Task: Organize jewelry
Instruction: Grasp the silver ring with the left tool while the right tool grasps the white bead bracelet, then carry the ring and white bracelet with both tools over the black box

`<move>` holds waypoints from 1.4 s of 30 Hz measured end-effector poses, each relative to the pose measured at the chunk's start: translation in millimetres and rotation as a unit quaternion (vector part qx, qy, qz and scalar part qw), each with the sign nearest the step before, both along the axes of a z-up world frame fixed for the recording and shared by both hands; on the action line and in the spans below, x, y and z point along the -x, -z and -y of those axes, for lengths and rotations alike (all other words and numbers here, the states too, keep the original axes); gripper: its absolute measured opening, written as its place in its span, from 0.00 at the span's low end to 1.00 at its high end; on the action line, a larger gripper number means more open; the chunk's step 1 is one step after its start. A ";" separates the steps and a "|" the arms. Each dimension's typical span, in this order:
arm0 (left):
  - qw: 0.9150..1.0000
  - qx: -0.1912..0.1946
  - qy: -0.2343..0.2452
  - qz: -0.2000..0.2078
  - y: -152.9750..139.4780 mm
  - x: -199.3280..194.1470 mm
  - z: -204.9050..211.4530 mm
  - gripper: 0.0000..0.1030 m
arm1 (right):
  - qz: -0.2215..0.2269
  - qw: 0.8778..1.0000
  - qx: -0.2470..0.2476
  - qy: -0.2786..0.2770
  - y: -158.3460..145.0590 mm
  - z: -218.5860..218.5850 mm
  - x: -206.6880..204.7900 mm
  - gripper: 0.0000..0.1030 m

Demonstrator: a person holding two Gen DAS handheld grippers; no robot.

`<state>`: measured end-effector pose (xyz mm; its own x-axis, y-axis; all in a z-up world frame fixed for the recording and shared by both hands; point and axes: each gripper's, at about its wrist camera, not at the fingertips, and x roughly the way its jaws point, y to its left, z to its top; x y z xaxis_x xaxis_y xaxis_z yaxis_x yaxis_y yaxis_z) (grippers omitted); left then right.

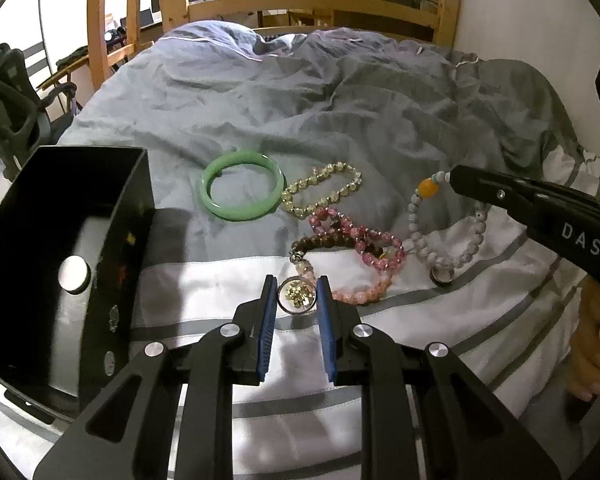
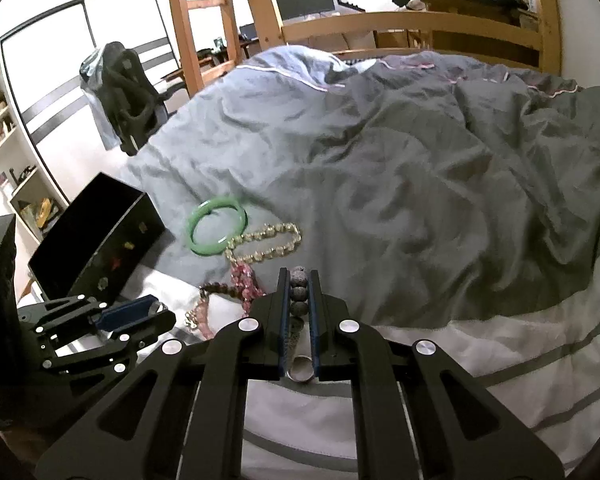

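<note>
Jewelry lies on the bed. A green bangle [image 1: 240, 186] [image 2: 217, 231], a pale yellow bead bracelet [image 1: 324, 192] [image 2: 266, 244], a pink crystal bracelet [image 1: 360, 240] [image 2: 244, 282], a brown bead bracelet [image 1: 324, 242] and a peach bead bracelet [image 1: 360, 292] lie together. My left gripper [image 1: 297, 294] is closed on a round glass pendant [image 1: 296, 296] with gold flakes. My right gripper [image 2: 299, 280] [image 1: 460, 180] is shut on a grey-white bead bracelet [image 1: 428, 236] [image 2: 299, 292] with an orange bead [image 1: 427, 188], lifting one side.
An open black box [image 1: 72, 240] [image 2: 100, 236] stands on the bed at the left. A rumpled grey duvet [image 1: 300, 92] covers the far bed, with a wooden bed frame [image 1: 308, 4] behind. A black chair [image 2: 124, 92] stands left of the bed.
</note>
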<state>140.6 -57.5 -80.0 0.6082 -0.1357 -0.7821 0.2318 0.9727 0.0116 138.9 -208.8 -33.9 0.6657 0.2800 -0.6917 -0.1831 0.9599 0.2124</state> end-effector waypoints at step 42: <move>0.994 -0.047 -0.053 0.088 -85.9 32.0 -68.4 0.19 | 0.095 0.989 -0.087 -0.066 -104.7 -59.4 38.9 0.09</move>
<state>108.5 10.9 5.9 0.7436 0.0054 -0.6686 0.1141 0.9843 0.1348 100.0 -149.4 70.8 0.7288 0.4770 -0.4912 -0.3570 0.8769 0.3220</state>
